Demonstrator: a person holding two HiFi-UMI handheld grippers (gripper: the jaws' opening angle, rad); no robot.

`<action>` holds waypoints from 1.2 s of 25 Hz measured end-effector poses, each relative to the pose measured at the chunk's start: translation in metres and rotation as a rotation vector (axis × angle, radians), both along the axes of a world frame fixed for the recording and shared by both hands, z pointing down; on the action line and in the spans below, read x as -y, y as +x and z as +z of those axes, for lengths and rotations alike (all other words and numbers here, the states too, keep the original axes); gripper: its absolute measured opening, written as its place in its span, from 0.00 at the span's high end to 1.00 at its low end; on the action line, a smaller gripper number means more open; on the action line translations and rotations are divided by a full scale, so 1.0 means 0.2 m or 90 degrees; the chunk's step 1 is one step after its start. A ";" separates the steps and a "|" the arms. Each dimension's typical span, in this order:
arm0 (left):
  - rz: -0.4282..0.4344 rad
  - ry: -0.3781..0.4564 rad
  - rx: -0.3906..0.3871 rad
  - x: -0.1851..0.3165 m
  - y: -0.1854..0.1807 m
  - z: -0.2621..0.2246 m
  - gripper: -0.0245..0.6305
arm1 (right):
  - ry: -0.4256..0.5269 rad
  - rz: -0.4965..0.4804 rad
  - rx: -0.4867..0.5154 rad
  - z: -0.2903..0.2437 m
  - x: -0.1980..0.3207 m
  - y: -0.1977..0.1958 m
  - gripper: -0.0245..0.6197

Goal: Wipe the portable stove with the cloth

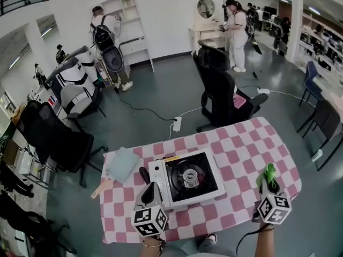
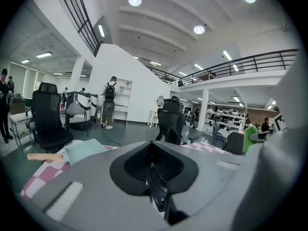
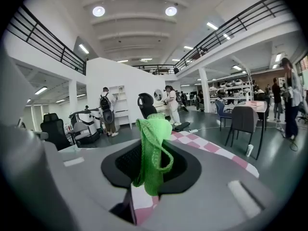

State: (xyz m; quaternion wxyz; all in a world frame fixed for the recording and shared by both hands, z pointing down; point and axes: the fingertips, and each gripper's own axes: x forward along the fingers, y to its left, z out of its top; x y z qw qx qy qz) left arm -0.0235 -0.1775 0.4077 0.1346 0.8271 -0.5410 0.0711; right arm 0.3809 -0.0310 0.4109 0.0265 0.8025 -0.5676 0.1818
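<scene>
Holding the cloth [image 1: 267, 174] pinched in its jaws, the right gripper [image 1: 269, 185] hovers over the table; the stove [image 1: 187, 178] lies to its left, apart. The left gripper [image 1: 151, 190], nearer, is pressed together, empty, touching the stove's left edge.

- Left gripper [image 1: 151, 188] is over the table's [image 1: 244, 143] near edge, left of middle, pointing away from the person. Its jaws are together with nothing between them.
- Right gripper [image 1: 269, 176] is above the near right corner, also pointing away. Its jaws are closed on a green cloth [image 3: 153, 143] that sticks up from them.
- Left wrist [image 1: 151, 243], with a thin band, and right forearm [image 1: 263, 239] enter from the bottom, well apart.
</scene>
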 end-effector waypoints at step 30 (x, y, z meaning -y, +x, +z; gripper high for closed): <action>-0.102 -0.035 -0.003 0.06 0.02 0.16 0.96 | -0.067 -0.246 -0.065 0.13 0.46 -0.07 0.82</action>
